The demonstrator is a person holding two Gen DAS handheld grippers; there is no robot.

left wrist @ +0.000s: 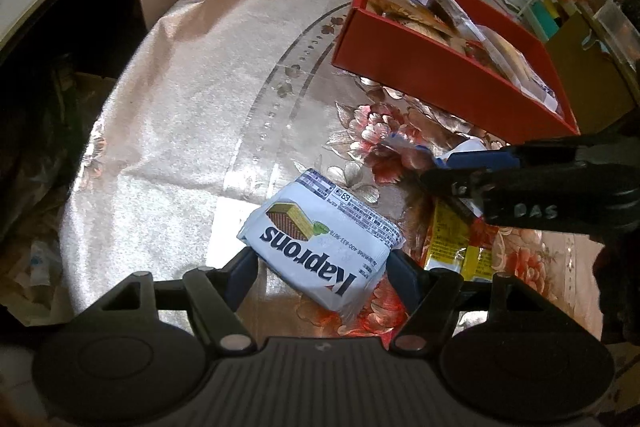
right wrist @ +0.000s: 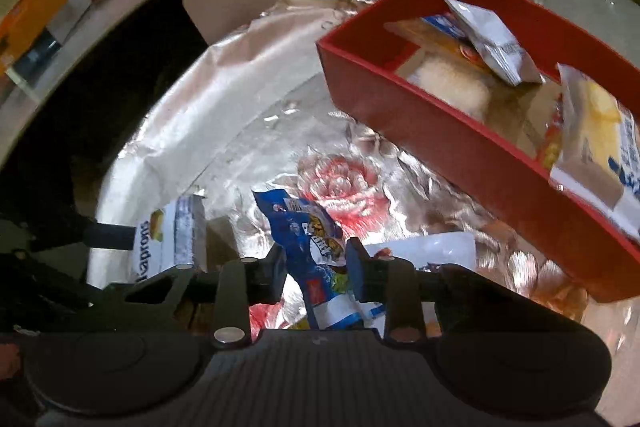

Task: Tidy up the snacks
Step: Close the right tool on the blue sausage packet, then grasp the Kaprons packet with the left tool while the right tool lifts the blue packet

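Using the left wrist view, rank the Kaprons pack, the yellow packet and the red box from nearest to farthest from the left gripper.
1. Kaprons pack, between the left gripper's fingers.
2. Yellow packet, just right, on the cloth.
3. Red box, far upper right, holding snacks.

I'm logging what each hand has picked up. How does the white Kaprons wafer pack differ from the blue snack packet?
The Kaprons wafer pack is white, flat and blocky; the blue snack packet is a blue, crinkled, narrower pouch. The wafer pack sits between the left gripper fingers, the blue packet between the right gripper fingers. Shared: both are sealed snacks gripped above the floral tablecloth, outside the red box.
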